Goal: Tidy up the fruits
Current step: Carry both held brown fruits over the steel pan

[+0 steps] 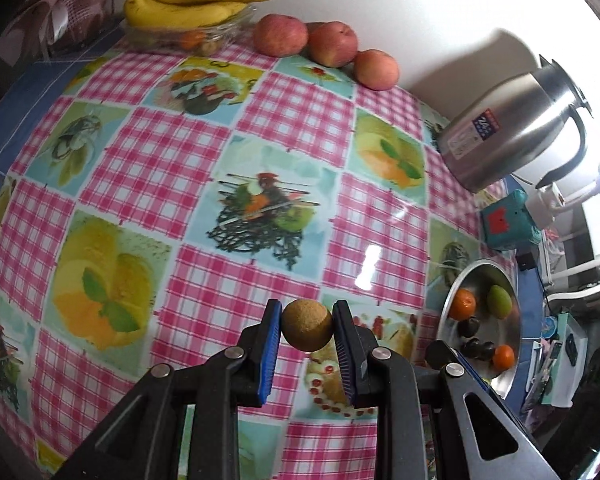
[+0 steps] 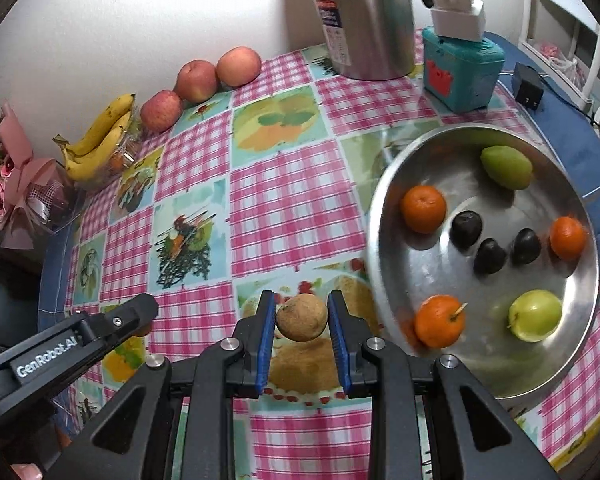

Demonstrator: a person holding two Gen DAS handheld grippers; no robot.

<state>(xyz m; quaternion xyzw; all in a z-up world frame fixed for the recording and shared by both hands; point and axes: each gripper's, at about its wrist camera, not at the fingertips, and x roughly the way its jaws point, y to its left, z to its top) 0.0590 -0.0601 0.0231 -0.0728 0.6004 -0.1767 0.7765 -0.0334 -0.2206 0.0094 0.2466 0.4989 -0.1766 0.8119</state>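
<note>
A small round brown fruit [image 1: 307,324] is pinched between the blue pads of the left gripper [image 1: 307,326], held above the checked tablecloth [image 1: 188,152]. A second brown fruit [image 2: 301,317] is clamped the same way in the right gripper [image 2: 301,318], just beside the steel bowl [image 2: 384,248], which holds oranges, green fruits and dark ones. Three apples [image 2: 198,81] and bananas [image 2: 100,140] line the wall, a steel kettle [image 2: 360,20] farther along.
</note>
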